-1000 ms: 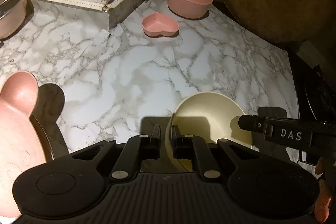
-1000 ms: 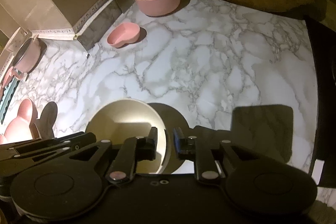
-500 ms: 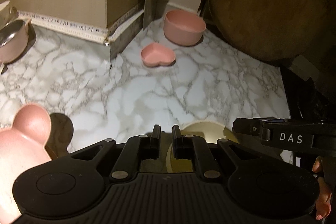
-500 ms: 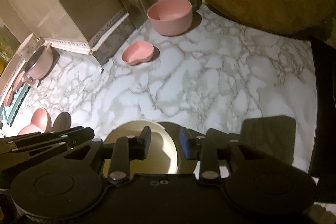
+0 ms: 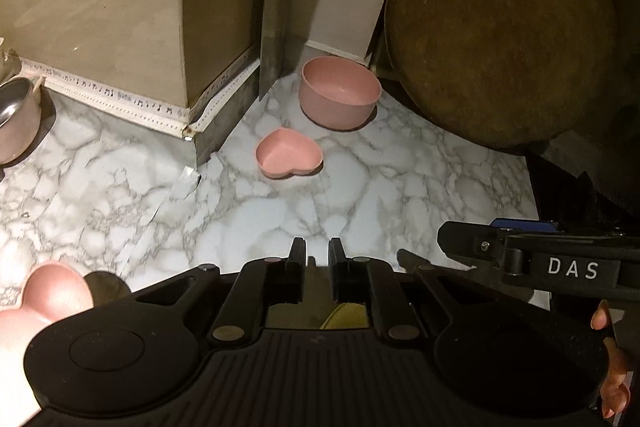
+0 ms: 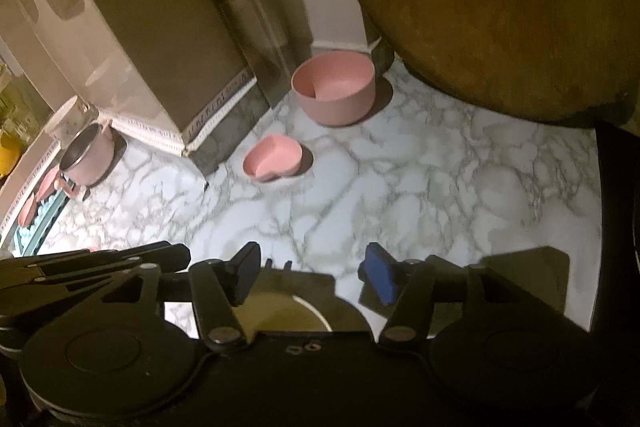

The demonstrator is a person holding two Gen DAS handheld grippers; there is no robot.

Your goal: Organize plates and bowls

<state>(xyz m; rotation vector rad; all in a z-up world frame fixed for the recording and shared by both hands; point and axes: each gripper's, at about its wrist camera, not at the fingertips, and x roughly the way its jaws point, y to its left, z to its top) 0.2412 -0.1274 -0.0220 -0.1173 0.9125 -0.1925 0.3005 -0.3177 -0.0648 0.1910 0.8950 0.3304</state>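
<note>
Worktop (image 6: 460,179): marble, lit. Round pink bowl (image 6: 334,87) at back corner, heart-shaped pink bowl (image 6: 274,163) just in front, apart. Cream bowl (image 6: 280,315) sits low under both grippers, mostly hidden, matte rim.

R gripper (image 6: 316,273) spread wide, holding nothing. L gripper (image 5: 317,255) nearly closed, nothing seen in it.

Risk: a blind reach could clip the cream bowl's rim and tip it.

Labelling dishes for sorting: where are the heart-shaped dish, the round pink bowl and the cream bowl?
heart-shaped dish (image 5: 289,158), left wrist view, its inner floor.
round pink bowl (image 6: 333,91), right wrist view, its inside.
cream bowl (image 6: 280,315), right wrist view, its inside near the rim.
</note>
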